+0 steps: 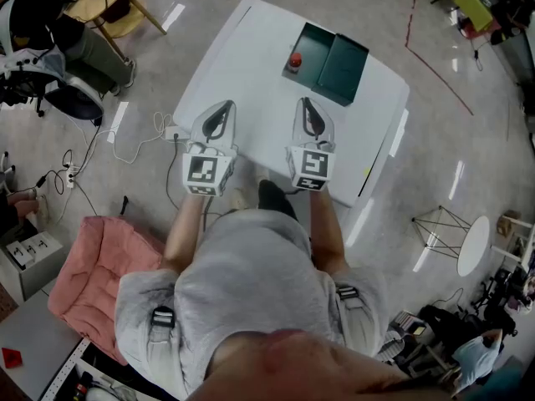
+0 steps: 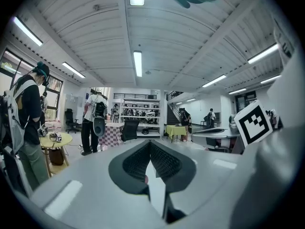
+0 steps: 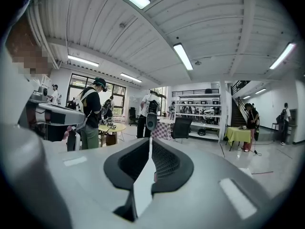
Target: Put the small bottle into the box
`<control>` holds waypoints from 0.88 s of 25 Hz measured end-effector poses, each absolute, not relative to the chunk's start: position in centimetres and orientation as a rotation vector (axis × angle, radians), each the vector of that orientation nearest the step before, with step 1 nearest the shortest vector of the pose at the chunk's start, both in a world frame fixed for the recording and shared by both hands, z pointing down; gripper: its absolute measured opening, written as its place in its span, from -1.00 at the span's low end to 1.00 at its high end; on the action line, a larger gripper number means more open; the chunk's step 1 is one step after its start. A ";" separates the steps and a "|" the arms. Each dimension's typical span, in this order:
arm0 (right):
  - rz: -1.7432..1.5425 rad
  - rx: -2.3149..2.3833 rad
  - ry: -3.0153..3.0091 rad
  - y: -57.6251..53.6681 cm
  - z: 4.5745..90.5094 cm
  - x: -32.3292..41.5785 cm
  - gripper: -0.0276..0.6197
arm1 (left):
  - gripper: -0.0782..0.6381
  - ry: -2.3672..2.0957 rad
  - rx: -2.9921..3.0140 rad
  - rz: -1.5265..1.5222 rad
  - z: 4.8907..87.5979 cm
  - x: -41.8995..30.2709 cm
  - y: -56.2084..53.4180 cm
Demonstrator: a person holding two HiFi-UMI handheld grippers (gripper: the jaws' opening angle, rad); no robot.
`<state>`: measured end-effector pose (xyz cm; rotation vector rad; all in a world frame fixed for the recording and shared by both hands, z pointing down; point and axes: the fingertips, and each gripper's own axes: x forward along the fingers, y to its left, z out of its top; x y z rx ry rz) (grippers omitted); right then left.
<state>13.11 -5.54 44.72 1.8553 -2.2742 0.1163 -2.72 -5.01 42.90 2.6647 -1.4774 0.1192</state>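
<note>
In the head view a green box (image 1: 313, 44) lies open at the far right of the white table (image 1: 242, 65), its lid (image 1: 344, 69) folded out to the right. A small bottle with a red cap (image 1: 294, 60) stands at the box's left edge; I cannot tell whether it is inside. My left gripper (image 1: 219, 117) and right gripper (image 1: 308, 111) hover side by side over the table's near edge, well short of the box. Both are shut with nothing between the jaws. The left gripper (image 2: 149, 142) and right gripper (image 3: 150, 140) views look level into the room and show neither bottle nor box.
Cables and a power strip (image 1: 71, 172) trail on the floor left of the table. A pink padded chair (image 1: 96, 266) is at my left, a wire stand (image 1: 440, 224) and a white stool (image 1: 473, 245) at my right. Several people stand around a round wooden table (image 2: 56, 140).
</note>
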 end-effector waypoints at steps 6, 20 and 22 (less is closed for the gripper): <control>0.108 1.869 -2.266 -1.6 44.5 12.7 -0.87 | -0.75 -1.466 2.681 0.118 42.5 -3.5 -1.5; 0.134 1.944 -2.203 7.4 45.3 13.2 -0.91 | -0.75 -1.429 2.720 0.142 42.4 -4.8 5.8; 0.133 1.952 -2.198 8.5 45.4 13.3 -0.91 | -0.75 -1.425 2.717 0.153 42.7 -5.0 6.7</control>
